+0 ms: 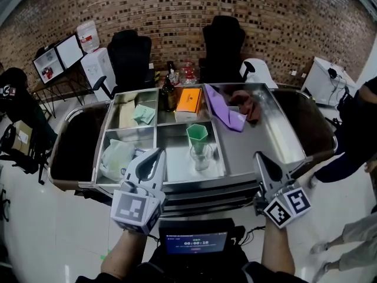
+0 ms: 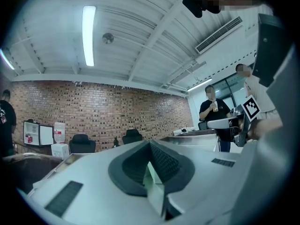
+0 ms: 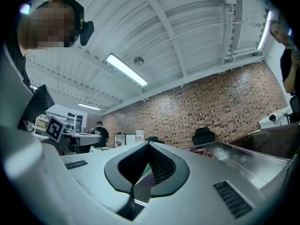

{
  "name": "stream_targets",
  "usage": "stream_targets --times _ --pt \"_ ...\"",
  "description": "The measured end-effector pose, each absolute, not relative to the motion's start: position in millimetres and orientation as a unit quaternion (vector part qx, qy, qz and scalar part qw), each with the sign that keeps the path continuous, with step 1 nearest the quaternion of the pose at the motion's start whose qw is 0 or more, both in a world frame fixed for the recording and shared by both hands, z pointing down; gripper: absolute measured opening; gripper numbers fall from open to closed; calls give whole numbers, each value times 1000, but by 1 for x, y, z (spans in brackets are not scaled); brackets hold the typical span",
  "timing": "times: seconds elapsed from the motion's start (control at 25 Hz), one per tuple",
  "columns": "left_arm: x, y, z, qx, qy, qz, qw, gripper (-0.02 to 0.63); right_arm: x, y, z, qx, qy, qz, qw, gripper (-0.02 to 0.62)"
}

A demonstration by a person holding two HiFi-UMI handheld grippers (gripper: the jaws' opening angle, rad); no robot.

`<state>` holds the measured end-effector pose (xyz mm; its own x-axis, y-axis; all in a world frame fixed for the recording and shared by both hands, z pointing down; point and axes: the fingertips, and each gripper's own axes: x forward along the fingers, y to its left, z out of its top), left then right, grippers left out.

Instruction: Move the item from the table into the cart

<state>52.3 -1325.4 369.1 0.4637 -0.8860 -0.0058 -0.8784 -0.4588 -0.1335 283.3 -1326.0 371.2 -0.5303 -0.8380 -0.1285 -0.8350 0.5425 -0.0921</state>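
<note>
In the head view the steel cart (image 1: 277, 135) lies below me with several divided bins. A green cup (image 1: 197, 132) and a clear glass (image 1: 201, 156) stand in the near middle bin. An orange box (image 1: 189, 99), a dark bottle (image 1: 168, 96) and a purple cloth (image 1: 224, 112) lie farther back. My left gripper (image 1: 156, 155) hovers at the cart's near edge, jaws together and empty. My right gripper (image 1: 260, 158) is level with it on the right, also shut on nothing. In each gripper view the left gripper (image 2: 150, 147) and the right gripper (image 3: 149, 147) point level over the cart.
A white bag (image 1: 116, 158) fills the near left bin and a green packet (image 1: 144, 113) the far left one. A reddish cloth (image 1: 248, 104) lies by the purple one. Two black chairs (image 1: 131, 55) stand behind the cart. A person (image 1: 353, 134) stands at the right.
</note>
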Motion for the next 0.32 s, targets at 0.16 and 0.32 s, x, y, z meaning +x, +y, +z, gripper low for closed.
stream_targets --times 0.16,0.32 --pt "52 -1327 374 -854 516 -34 56 0 283 -1327 376 -479 874 -11 81 2" --pt "51 -1330 378 -853 517 -37 57 0 281 -1329 379 -477 875 -12 79 2"
